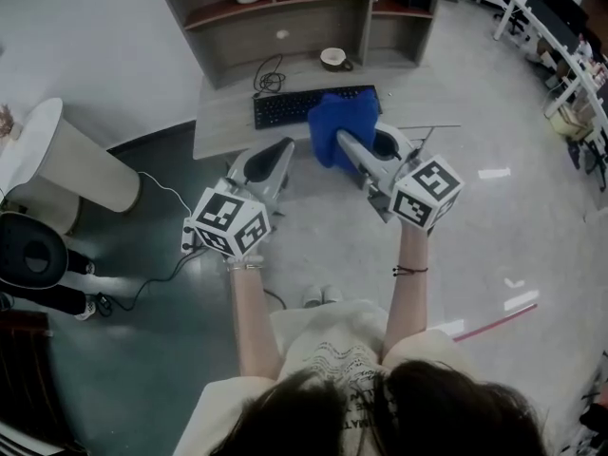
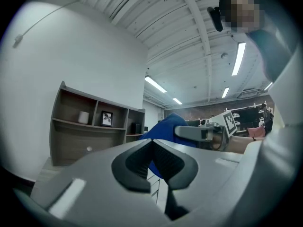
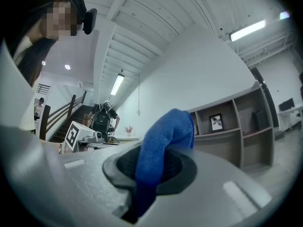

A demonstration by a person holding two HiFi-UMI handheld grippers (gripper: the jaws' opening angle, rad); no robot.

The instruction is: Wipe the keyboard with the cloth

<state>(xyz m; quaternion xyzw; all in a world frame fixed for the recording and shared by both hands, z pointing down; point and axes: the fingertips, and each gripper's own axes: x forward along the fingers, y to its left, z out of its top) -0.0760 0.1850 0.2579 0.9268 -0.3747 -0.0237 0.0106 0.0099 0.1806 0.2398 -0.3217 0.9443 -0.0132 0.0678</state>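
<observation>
Cloth [image 1: 344,131] hung pinched in the right hand-held gripper [image 1: 351,148], over the right end of the keyboard [image 1: 285,108] on the worktop [image 1: 223,126]. The left hand-held gripper [image 1: 274,160] (jaws together, empty) hovered beside the keyboard. Wiping looked not yet begun; the next move would call for lowering the cloth onto the keys.

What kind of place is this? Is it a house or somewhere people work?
Most likely an office or workroom, not a house. A black keyboard lies on a grey desk under open shelves, more desks and dark chairs stand at the far right, and long strip lights run along the ceiling.
</observation>
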